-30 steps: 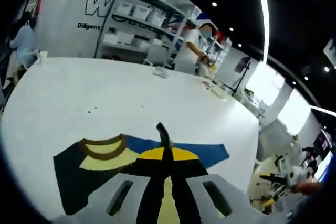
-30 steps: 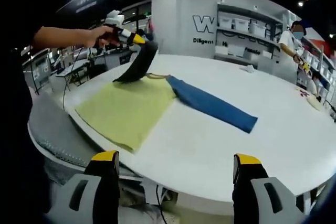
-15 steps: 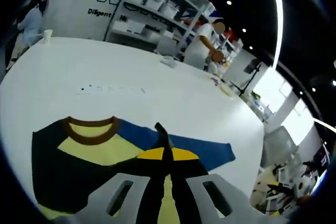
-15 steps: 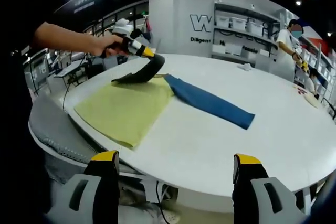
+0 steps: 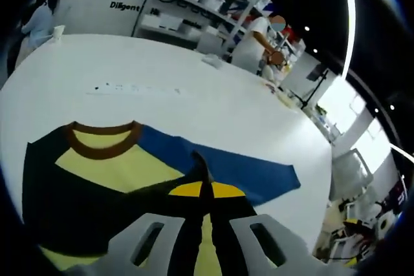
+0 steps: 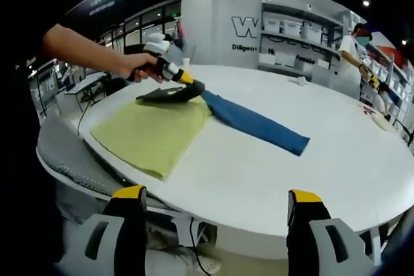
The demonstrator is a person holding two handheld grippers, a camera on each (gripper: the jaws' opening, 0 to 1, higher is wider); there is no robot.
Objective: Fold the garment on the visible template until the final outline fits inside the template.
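A shirt lies on the round white table [image 6: 259, 172]: yellow body [image 6: 152, 134], brown collar [image 5: 103, 148], one blue sleeve [image 6: 255, 123] stretched out to the right. The black sleeve [image 6: 169, 94] is doubled over the shirt's top edge and hangs low over the yellow body. My left gripper [image 5: 202, 185] is shut on that black fabric; in the right gripper view a hand holds the left gripper [image 6: 184, 79] at the shirt's far corner. My right gripper [image 6: 217, 195] stands open off the table's near edge, with nothing between its yellow-tipped fingers [image 6: 129, 193].
Shelves [image 6: 304, 33] and a person in white [image 6: 359, 46] stand beyond the table's far side. A small white object [image 6: 299, 81] lies near the far edge, a cup [image 5: 58, 30] at the far left. Dark specks [image 5: 103, 87] mark the table beyond the collar.
The left gripper has come down with the black sleeve, from held high to just above the yellow body. The right gripper has stayed put and open.
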